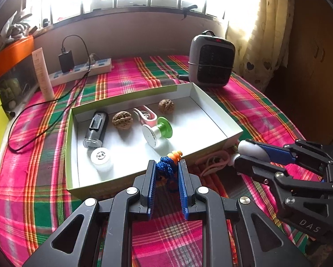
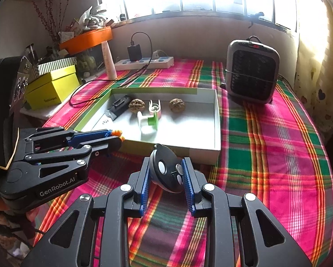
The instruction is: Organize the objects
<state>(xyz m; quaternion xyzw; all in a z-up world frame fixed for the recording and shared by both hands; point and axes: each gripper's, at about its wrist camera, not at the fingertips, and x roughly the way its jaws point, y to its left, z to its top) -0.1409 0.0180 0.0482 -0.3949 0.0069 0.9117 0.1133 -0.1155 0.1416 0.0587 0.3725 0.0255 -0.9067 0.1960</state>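
Observation:
A shallow white box (image 1: 220, 122) with green sides lies on the plaid cloth; it also shows in the right wrist view (image 2: 217, 120). In it lie a black lighter (image 1: 96, 129), two walnuts (image 1: 122, 120) (image 1: 166, 106), a pink clip (image 1: 145, 115), a green and white spool (image 1: 157, 131) and a small white jar (image 1: 102, 158). My left gripper (image 1: 166, 169) is shut on blue corded orange earplugs (image 1: 167, 166), just over the box's near wall. My right gripper (image 2: 166, 171) is shut on a black remote fob (image 2: 166, 170), just short of the box's near wall.
A grey fan heater (image 1: 211, 60) stands behind the box at the right. A power strip (image 1: 82, 70) with a black charger and cable, and a white tube (image 1: 43, 73), stand at the back left. Yellow boxes (image 2: 53, 86) sit at the left edge. A pink cord (image 1: 213, 162) lies by the box.

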